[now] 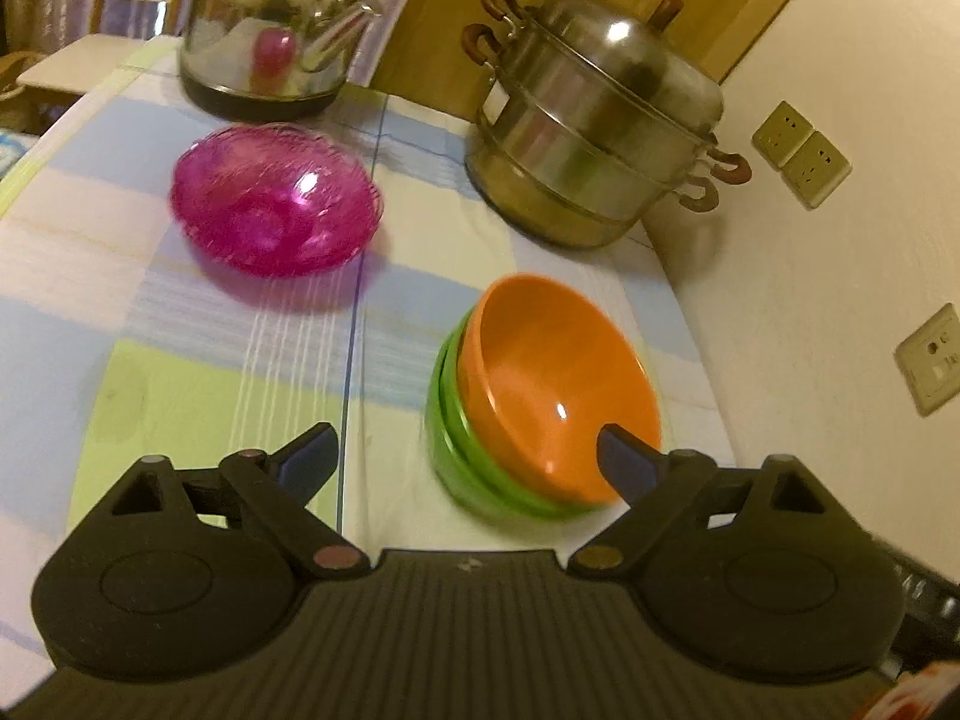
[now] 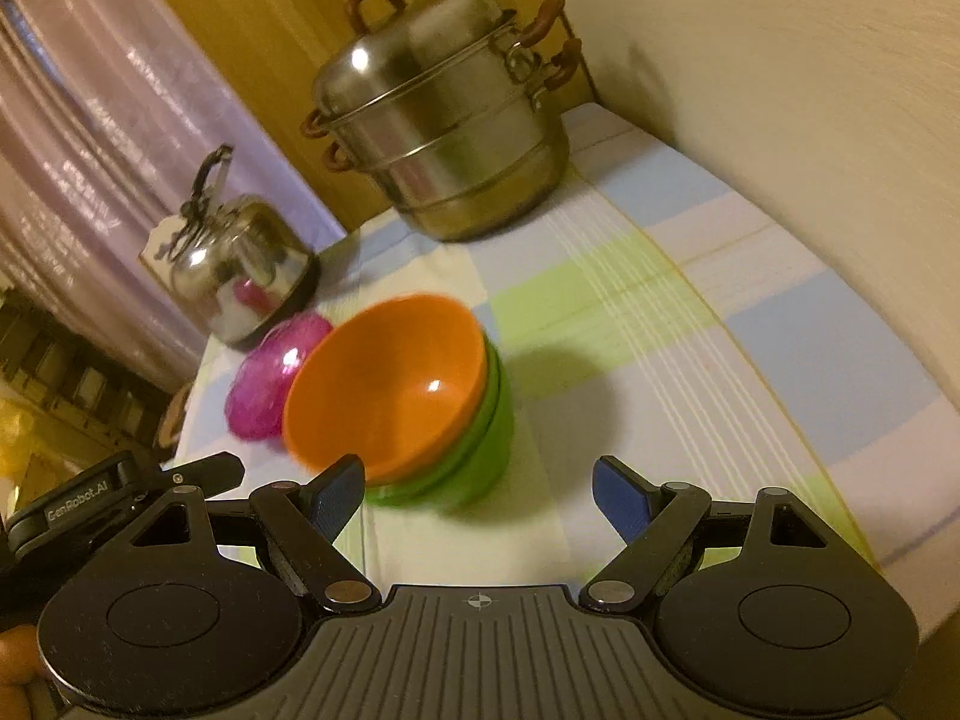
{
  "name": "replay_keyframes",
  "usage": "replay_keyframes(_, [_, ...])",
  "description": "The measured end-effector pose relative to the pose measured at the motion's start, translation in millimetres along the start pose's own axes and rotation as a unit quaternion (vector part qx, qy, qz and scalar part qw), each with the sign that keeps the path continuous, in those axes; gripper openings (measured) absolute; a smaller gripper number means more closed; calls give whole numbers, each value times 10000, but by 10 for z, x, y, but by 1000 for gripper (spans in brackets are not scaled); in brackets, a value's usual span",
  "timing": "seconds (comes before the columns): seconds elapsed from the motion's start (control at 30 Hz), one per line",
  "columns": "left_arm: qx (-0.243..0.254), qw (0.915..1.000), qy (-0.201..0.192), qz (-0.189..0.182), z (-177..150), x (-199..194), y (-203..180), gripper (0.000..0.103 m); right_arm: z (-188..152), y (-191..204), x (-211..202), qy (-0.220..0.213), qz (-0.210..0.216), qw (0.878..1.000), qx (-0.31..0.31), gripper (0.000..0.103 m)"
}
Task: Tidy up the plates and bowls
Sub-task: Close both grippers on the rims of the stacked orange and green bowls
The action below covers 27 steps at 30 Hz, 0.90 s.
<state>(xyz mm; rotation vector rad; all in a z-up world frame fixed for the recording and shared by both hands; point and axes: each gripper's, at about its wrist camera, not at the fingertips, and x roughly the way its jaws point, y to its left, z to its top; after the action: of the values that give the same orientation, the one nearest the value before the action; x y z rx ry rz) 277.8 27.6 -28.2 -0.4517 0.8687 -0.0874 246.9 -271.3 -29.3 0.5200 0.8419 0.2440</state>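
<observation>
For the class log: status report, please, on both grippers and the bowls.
Left gripper open, empty. Right gripper open, empty. Orange bowl nested in green bowls; pink bowl apart. Nothing in the way.

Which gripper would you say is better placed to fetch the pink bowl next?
Probably the left gripper: its open jaws face the pink bowl unobstructed, whereas the orange bowl partly hides it from the right gripper.
</observation>
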Motion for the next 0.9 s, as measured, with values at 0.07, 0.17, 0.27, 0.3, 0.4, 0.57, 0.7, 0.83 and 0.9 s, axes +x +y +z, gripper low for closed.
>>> replay_keyframes(0.07, [74, 10000, 22, 36, 98, 144, -1, 89, 106, -33, 133, 56, 45, 9998, 160, 83])
replay_keyframes(0.17, [111, 9999, 119, 5, 205, 341, 0, 87, 247, -63, 338, 52, 92, 9997, 209, 83])
replay_keyframes(0.27, [235, 9995, 206, -46, 272, 529, -12, 75, 314, -18, 516, -63, -142, 9999, 16, 83])
replay_keyframes(0.3, [249, 9994, 232, -54, 281, 580, -7, 72, 336, -11, 582, -31, -171, 9998, 3, 83])
replay_keyframes(0.4, [242, 9992, 319, -94, 280, 729, 26, 67, 357, -46, 776, 95, -91, 9998, 151, 83])
replay_keyframes(0.57, [145, 9984, 530, -132, 250, 913, 92, 50, 373, -113, 1015, 389, -22, 9988, 287, 83])
replay_keyframes(0.7, [64, 9976, 659, -214, 263, 998, 109, 45, 392, -81, 1093, 585, 91, 9978, 304, 83])
replay_keyframes(0.83, [117, 9966, 781, -228, 262, 1076, 91, 40, 396, -57, 1180, 716, -98, 9969, 318, 82])
replay_keyframes(0.9, [106, 9961, 841, -227, 249, 1111, 106, 35, 386, -72, 1223, 765, -134, 9963, 372, 82])
